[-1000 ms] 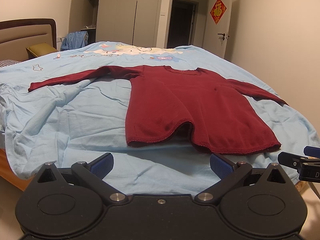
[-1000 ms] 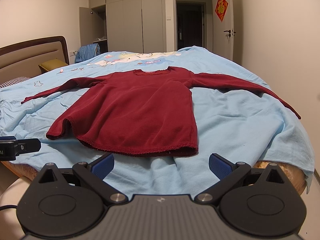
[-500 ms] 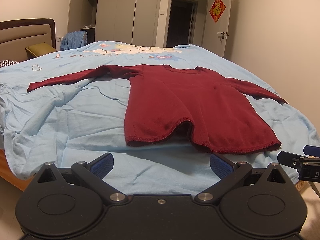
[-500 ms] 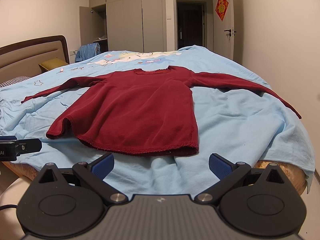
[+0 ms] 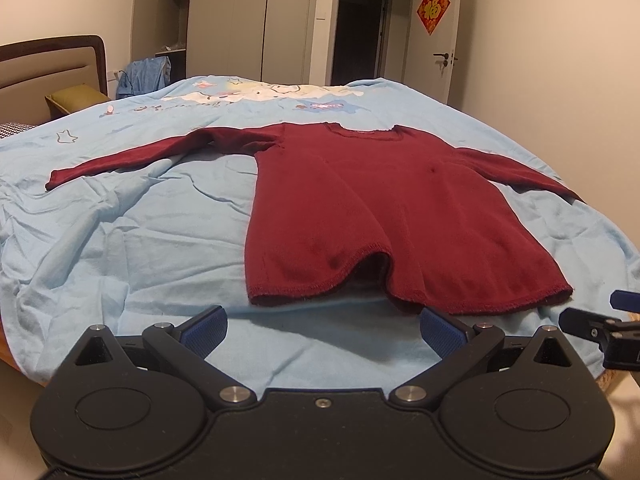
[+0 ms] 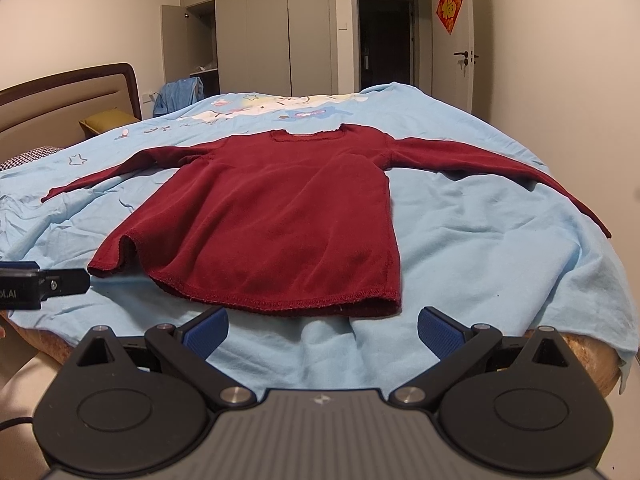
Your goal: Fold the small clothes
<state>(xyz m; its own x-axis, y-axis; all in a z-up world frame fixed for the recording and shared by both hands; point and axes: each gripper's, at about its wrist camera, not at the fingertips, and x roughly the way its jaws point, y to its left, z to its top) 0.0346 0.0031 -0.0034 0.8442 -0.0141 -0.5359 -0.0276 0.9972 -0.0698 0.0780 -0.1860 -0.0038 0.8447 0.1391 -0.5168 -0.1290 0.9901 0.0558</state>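
Maroon long-sleeved top (image 5: 384,208) lies spread face-up on the light blue bedsheet (image 5: 132,248), neckline toward the far side of the bed and hem toward the cameras. Both sleeves stretch straight out to the sides across the sheet. The hem is not flat: in the left wrist view it arches up off the sheet near its middle, leaving a dark gap underneath.

Just short of that hem, the left gripper (image 5: 322,326) hovers over the sheet with its blue-padded fingers (image 5: 204,326) spread wide and nothing between them. The right gripper (image 6: 320,330) sits likewise before the hem's other corner, its fingers (image 6: 438,334) also wide apart and empty. Neither touches the top. Each gripper's tip shows at the edge of the other's view, beside the hem.

Beyond the top, a cartoon print (image 6: 280,106) covers the far part of the sheet. A padded headboard (image 6: 68,96) stands off the top's left sleeve, and a wardrobe (image 6: 256,28) with one door open stands past the bed; its contents cannot be made out.

Compared with a second ago, the top lies the same and both grippers have barely shifted.
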